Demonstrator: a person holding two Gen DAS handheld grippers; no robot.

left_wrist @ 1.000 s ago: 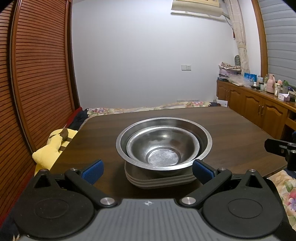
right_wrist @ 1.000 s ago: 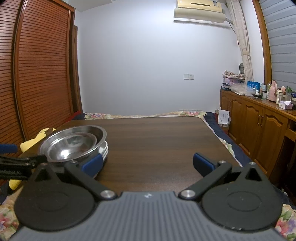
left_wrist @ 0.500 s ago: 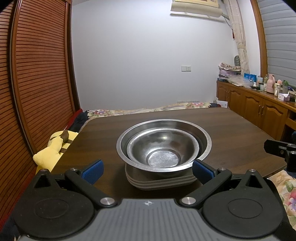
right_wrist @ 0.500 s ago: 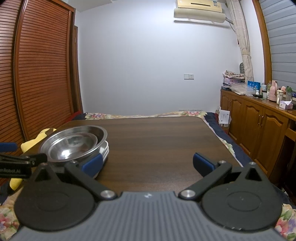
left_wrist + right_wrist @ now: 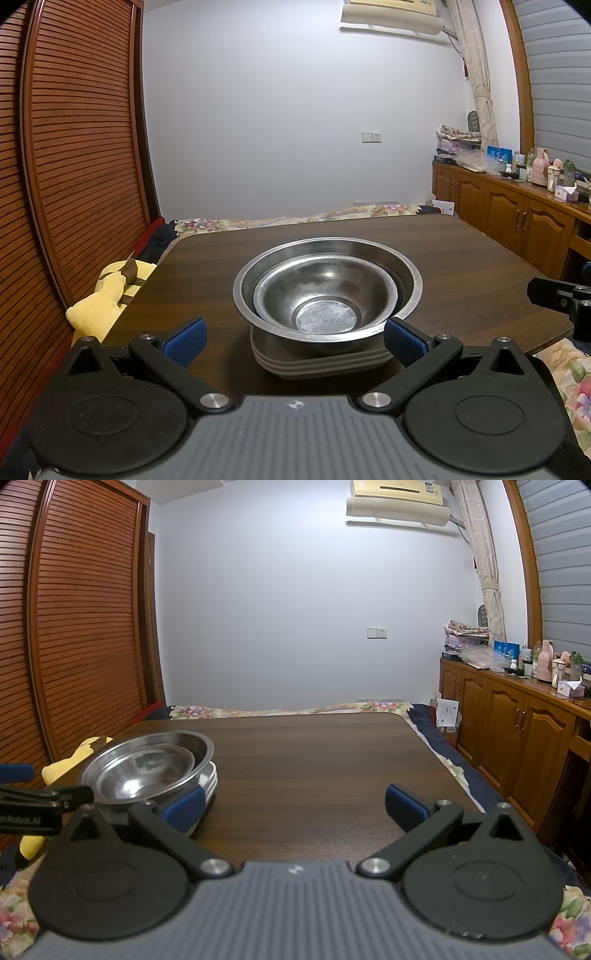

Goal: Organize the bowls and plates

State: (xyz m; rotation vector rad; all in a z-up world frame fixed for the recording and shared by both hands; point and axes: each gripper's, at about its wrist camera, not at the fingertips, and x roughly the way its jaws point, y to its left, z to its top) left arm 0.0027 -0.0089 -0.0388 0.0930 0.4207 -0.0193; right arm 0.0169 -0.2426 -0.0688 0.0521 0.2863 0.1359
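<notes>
Bowls point(image 5: 327, 295) sit nested on stacked plates point(image 5: 321, 363) at 12 o'clock from my left hand-held gripper point(image 5: 294, 338), jaws wide, empty. My right hand-held gripper point(image 5: 294, 806), also wide and empty, has them at 10 o'clock on the worktop point(image 5: 317, 760).

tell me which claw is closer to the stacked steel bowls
Left. The left claw is open and faces the steel bowls head on, fingertips flanking the plate stack beneath. The right claw is open off to their right, over bare table.
</notes>
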